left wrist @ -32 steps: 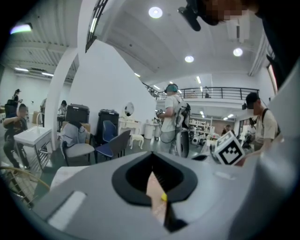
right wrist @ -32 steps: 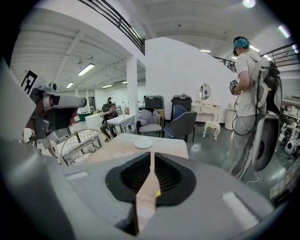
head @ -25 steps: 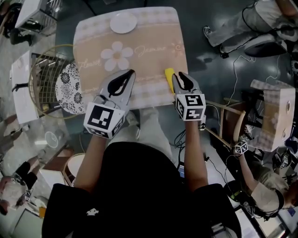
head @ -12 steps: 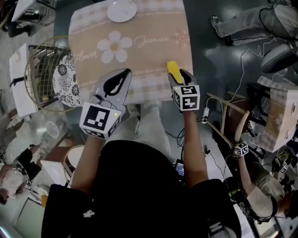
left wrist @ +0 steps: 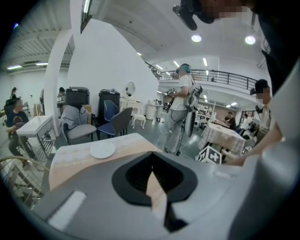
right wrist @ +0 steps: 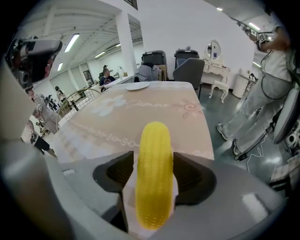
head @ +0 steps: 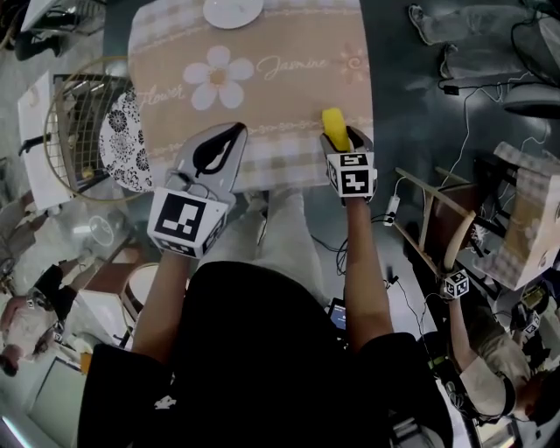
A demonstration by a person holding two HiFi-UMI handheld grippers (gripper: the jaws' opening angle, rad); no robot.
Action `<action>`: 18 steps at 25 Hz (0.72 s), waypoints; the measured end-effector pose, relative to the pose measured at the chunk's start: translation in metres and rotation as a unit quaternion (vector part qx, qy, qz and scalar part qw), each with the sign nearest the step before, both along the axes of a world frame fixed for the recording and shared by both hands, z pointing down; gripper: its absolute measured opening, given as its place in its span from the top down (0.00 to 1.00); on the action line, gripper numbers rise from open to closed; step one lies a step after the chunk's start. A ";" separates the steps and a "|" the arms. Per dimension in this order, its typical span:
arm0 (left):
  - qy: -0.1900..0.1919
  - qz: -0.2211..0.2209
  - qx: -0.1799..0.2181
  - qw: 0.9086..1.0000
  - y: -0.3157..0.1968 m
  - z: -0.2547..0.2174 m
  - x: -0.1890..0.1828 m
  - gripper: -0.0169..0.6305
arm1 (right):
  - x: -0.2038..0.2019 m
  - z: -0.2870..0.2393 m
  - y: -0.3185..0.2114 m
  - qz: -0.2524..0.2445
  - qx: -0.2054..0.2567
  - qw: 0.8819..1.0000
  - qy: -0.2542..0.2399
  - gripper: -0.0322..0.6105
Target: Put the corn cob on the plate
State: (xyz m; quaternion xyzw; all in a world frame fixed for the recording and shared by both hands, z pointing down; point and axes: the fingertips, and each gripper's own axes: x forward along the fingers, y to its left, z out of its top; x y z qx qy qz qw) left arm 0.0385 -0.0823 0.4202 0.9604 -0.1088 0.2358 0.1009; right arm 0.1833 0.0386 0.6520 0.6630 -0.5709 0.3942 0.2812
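A yellow corn cob (head: 332,124) lies near the front right edge of the beige flowered table (head: 280,87). My right gripper (head: 343,143) has come down over its near end. In the right gripper view the cob (right wrist: 153,197) runs lengthwise between the two jaws of that gripper (right wrist: 153,161), which are opening; the pads flank it without visibly pressing. My left gripper (head: 233,131) hovers over the table's front left, its jaws shut with nothing in them (left wrist: 151,163). The small white plate (head: 232,10) sits at the table's far edge and also shows ahead of each gripper (left wrist: 102,150) (right wrist: 137,86).
A round wire rack (head: 79,131) and a black-and-white patterned plate (head: 122,149) stand left of the table. A wooden chair (head: 433,227), cables and seated people are on the right. The table's front edge (head: 262,184) runs just under both grippers.
Both grippers have sunk toward the table. The right one dropped further, came down around the corn cob's near end, and its jaws spread wider.
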 end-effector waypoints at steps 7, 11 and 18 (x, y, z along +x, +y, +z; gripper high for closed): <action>-0.009 -0.004 -0.006 1.000 -0.003 0.010 -0.001 0.97 | 0.000 0.018 0.001 -0.003 -0.014 1.000 0.004 0.55; -0.014 -0.002 -0.008 1.000 -0.006 0.014 -0.002 0.97 | 0.003 0.020 0.000 0.003 -0.009 1.000 0.016 0.55; -0.017 -0.002 -0.013 1.000 -0.009 0.020 0.003 0.97 | 0.002 0.019 -0.001 0.008 -0.007 1.000 0.019 0.56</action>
